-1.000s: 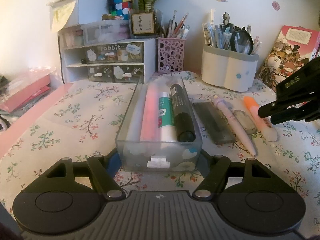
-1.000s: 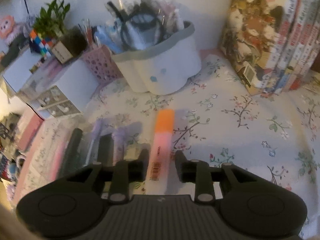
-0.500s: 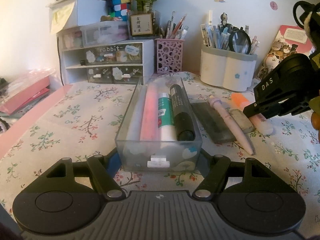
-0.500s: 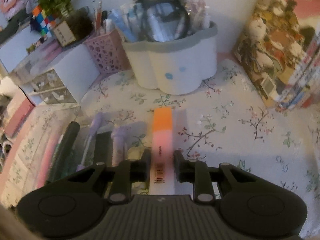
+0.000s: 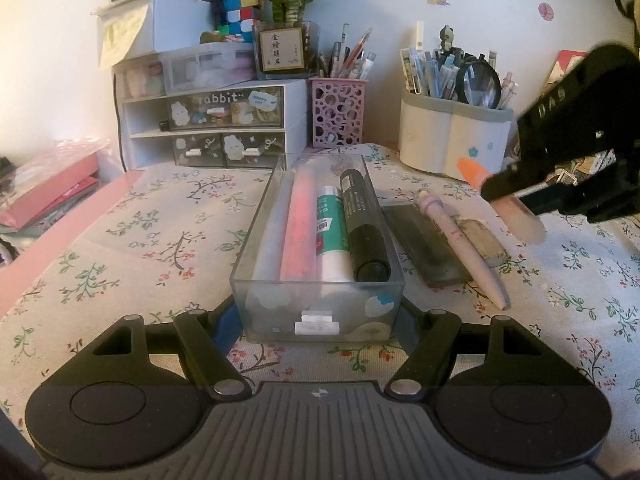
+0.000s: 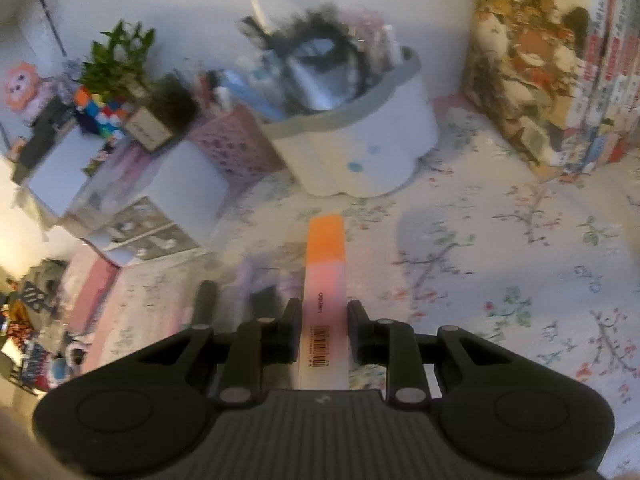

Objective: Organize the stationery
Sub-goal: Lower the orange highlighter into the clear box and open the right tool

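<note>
Now, status by item:
Left gripper (image 5: 320, 320): pressed against both sides of the clear tray (image 5: 256, 248), unchanged.
Right gripper (image 6: 323, 330): pinched on the orange highlighter (image 6: 325, 272).
Change: highlighter is lifted off the floral cloth (image 5: 152, 232); tray placement is judged next.
Remaining: 1 pink pen (image 5: 460, 236) beside the tray.

Blurred pens (image 6: 256, 276) beside the right tool (image 6: 323, 322).

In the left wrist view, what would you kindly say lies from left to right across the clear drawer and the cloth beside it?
Inside the clear drawer: grey pen → pink pen → white glue stick → black marker. Then on the cloth: dark flat case → lilac pen → eraser → orange highlighter, held up by the right gripper.
</note>
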